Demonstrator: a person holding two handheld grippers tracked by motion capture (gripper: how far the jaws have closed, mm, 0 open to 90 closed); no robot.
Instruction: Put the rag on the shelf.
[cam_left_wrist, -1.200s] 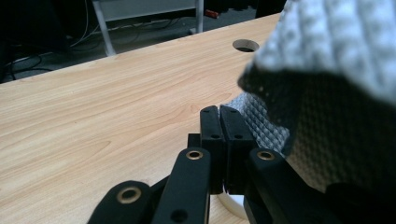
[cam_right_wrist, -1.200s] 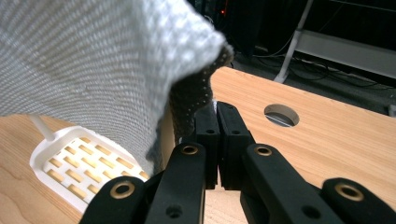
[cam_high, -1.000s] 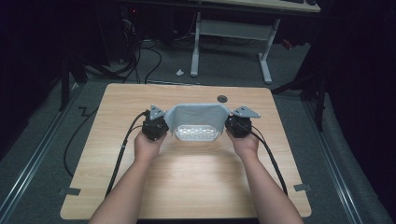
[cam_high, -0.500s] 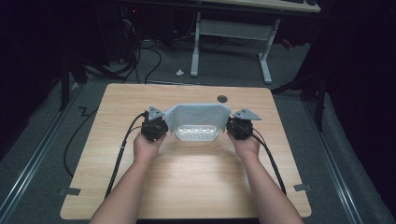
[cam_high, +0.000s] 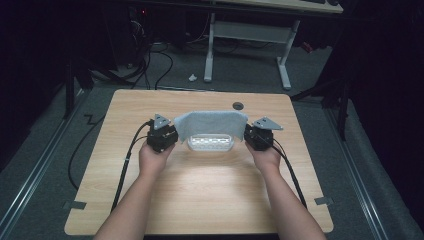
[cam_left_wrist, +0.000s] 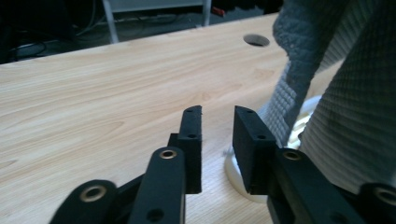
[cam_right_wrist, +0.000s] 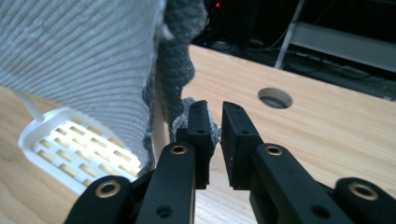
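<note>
A grey waffle cloth (cam_high: 210, 122) hangs draped over the far part of a white slotted basket (cam_high: 210, 144) at the table's middle. My left gripper (cam_high: 172, 136) sits at the cloth's left edge. In the left gripper view its jaws (cam_left_wrist: 217, 140) stand open with bare wood between them, and the cloth (cam_left_wrist: 345, 93) hangs to their right over the basket (cam_left_wrist: 236, 172). My right gripper (cam_high: 248, 135) is at the cloth's right edge. Its jaws (cam_right_wrist: 215, 119) are open by a narrow gap, with a tuft of the cloth (cam_right_wrist: 180, 126) at their tips and the basket (cam_right_wrist: 74, 149) on the left.
The wooden table (cam_high: 210, 200) has a round cable hole (cam_high: 238, 105) behind the cloth. A black cable trails back from each gripper along the forearms. Beyond the table stand a white desk frame (cam_high: 245, 45) and loose cables on a dark floor.
Both hands have moved slightly apart, and the cloth spans a little wider above the basket. The basket has stayed in place.
</note>
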